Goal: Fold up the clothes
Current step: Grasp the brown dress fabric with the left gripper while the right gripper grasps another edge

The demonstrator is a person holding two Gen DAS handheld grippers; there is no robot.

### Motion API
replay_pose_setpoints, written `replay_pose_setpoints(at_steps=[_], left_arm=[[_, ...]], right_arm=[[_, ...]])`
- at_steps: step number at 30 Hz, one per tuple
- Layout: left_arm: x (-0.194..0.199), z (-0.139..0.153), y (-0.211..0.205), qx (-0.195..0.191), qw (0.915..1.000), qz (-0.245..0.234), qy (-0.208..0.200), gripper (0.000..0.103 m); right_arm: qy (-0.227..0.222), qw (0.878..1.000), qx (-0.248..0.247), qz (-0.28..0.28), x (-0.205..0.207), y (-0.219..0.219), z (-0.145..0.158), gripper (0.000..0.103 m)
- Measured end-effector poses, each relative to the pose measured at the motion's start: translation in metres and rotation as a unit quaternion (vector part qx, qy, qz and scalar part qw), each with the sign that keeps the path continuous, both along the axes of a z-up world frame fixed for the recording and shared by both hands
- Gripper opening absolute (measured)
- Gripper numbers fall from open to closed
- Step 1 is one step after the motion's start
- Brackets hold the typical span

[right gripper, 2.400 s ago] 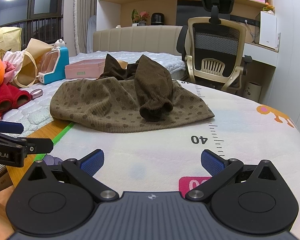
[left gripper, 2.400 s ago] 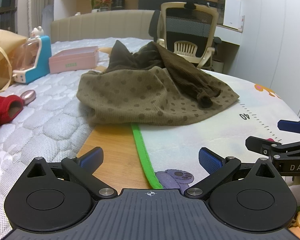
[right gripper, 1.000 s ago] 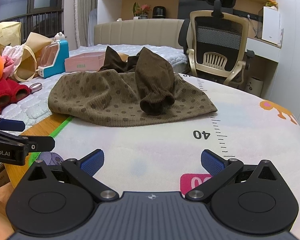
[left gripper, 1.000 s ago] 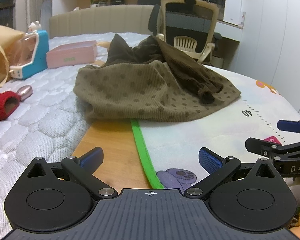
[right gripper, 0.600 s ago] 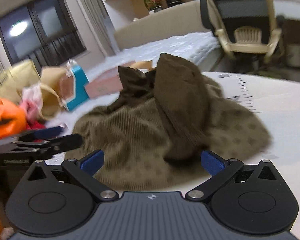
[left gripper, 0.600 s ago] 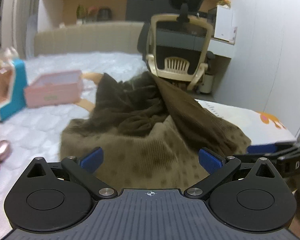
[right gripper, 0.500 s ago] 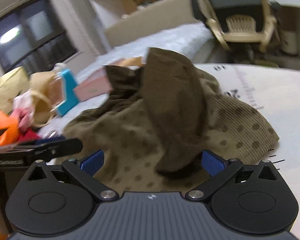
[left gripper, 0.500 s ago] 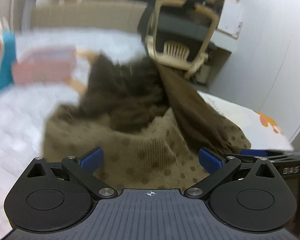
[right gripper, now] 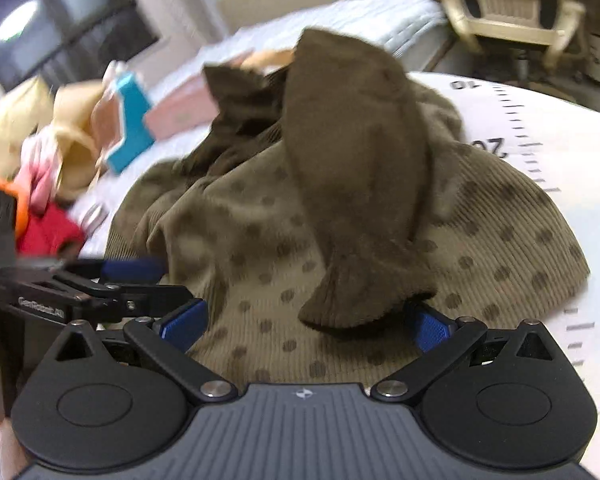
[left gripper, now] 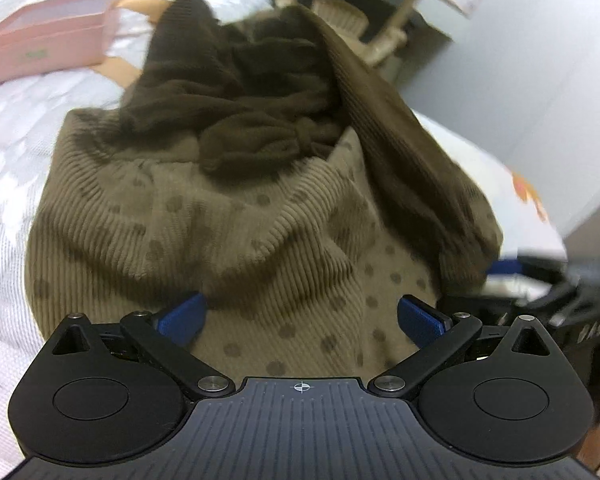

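Observation:
An olive-brown ribbed garment with dark dots [left gripper: 228, 232] lies crumpled on the mat, with its darker brown sleeve [right gripper: 352, 168] draped over the top. My left gripper [left gripper: 300, 316] stands open right at the garment's near hem, the cloth lying between its blue pads [left gripper: 182, 318]. My right gripper [right gripper: 304, 324] is open too, low over the dotted cloth, with the sleeve cuff [right gripper: 364, 300] between its fingers. Each gripper shows at the edge of the other's view: the right gripper [left gripper: 540, 280] and the left gripper [right gripper: 96, 280].
The garment lies partly on a white mat with a printed ruler scale [right gripper: 540, 148] and partly on a quilted white bed [left gripper: 4, 128]. A pink box [left gripper: 48, 36], a teal-and-white toy [right gripper: 130, 128], bags and red cloth [right gripper: 52, 232] sit left. An office chair [right gripper: 512, 8] stands behind.
Both grippers have moved forward and down from the mat's front edge onto the garment, which now fills both views. Both stay open; the garment lies as before.

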State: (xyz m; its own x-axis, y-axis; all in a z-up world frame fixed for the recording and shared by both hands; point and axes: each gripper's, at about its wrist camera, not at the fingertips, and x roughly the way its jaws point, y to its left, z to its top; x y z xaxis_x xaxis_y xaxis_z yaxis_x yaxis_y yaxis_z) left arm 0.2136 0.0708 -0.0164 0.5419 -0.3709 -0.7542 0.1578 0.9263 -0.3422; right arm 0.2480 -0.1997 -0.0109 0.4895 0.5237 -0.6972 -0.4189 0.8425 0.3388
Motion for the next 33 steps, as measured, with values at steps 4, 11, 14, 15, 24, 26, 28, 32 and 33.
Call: replay_pose_setpoints(at_steps=[4,11,14,15,24,26,28,32,33], left_arm=[[-0.010,0.034,0.022,-0.048,0.9972,-0.032,-0.047,0.103],[0.057,0.062,0.069,0.031,0.9859,0.057,-0.154,0.103],[0.100,0.033,0.076,0.051,0.9891,0.074,-0.117,0.099],[0.109,0.023,0.076,0.054,0.9907,0.074,-0.100,0.093],[0.097,0.007,0.040,0.111,0.9911,0.028,-0.067,0.040],[0.066,0.014,0.025,0.116,0.9909,-0.004,-0.068,0.036],[0.033,0.021,0.010,0.121,0.9898,-0.037,-0.066,0.036],[-0.036,0.035,-0.005,0.105,0.9888,-0.080,-0.069,0.044],[-0.052,0.038,-0.007,0.101,0.9885,-0.087,-0.071,0.049]], right_arm=[[-0.143,0.988,-0.062,0.009,0.000,-0.001,0.042,0.103],[-0.174,0.975,-0.136,-0.017,0.106,0.018,0.036,0.090],[-0.132,0.985,-0.086,-0.073,0.160,0.019,0.013,0.086],[-0.109,0.989,-0.057,-0.087,0.176,0.018,0.005,0.086],[-0.073,0.995,-0.063,-0.024,0.134,0.029,-0.010,0.027],[-0.066,0.995,-0.074,-0.007,0.100,0.017,-0.007,0.027],[-0.059,0.995,-0.083,0.010,0.061,0.003,-0.004,0.026],[-0.066,0.991,-0.113,0.032,-0.017,-0.025,0.005,0.027],[-0.076,0.989,-0.122,0.027,-0.033,-0.031,0.010,0.029]])
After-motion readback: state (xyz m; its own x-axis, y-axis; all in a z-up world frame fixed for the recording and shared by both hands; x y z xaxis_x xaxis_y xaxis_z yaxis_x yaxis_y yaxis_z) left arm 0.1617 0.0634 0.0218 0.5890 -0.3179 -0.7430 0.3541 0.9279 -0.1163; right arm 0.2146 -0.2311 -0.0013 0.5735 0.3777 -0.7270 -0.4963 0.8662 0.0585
